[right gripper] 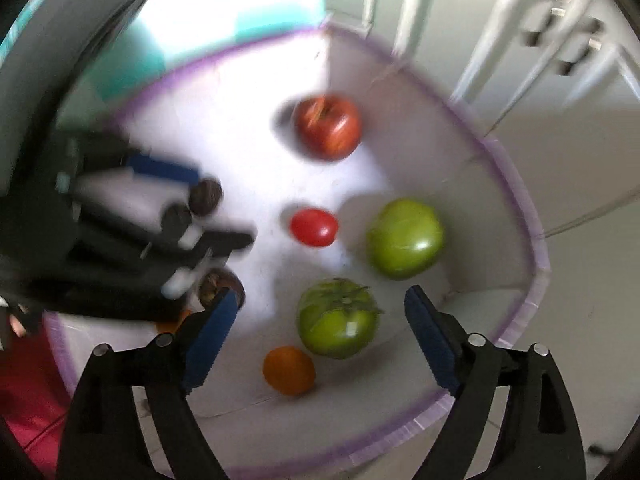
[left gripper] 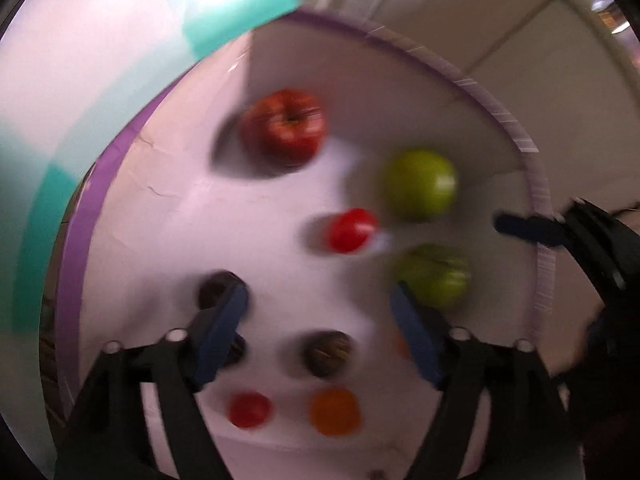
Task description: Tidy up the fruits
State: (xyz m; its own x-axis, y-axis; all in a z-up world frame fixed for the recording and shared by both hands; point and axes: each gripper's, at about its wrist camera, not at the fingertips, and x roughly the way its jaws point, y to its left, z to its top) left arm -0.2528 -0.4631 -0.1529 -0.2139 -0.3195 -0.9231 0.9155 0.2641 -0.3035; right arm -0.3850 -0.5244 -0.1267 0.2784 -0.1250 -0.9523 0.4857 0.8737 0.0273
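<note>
We are looking down on a white tabletop (left gripper: 168, 208) edged with a purple border (left gripper: 532, 184), and both views are smeared by motion blur. Our left gripper (left gripper: 320, 332) is spread wide and carries nothing, its blue pads hanging over the near part of the surface; a dark round fruit (left gripper: 214, 290) sits just behind the tip of its left pad, another dark round fruit (left gripper: 328, 354) lies between the two pads, and a green tomato with a leafy calyx (left gripper: 436, 276) is just beyond its right pad. Our right gripper (right gripper: 320, 332) is likewise wide apart and empty, with the same green tomato (right gripper: 338, 318) lying between its pads and a small orange fruit (right gripper: 289, 370) just beside that, nearer to us. Farther back we see a red apple (left gripper: 285, 126), well apart from the rest, a smooth green fruit (left gripper: 420, 186) near the right edge, and a small red tomato (left gripper: 352, 230) between them and the calyx-topped tomato. In the left wrist view a second small red fruit (left gripper: 249, 410) and the orange one (left gripper: 335, 412) lie closest to the camera; the dark fruits are too blurred to name, possibly mangosteens
</note>
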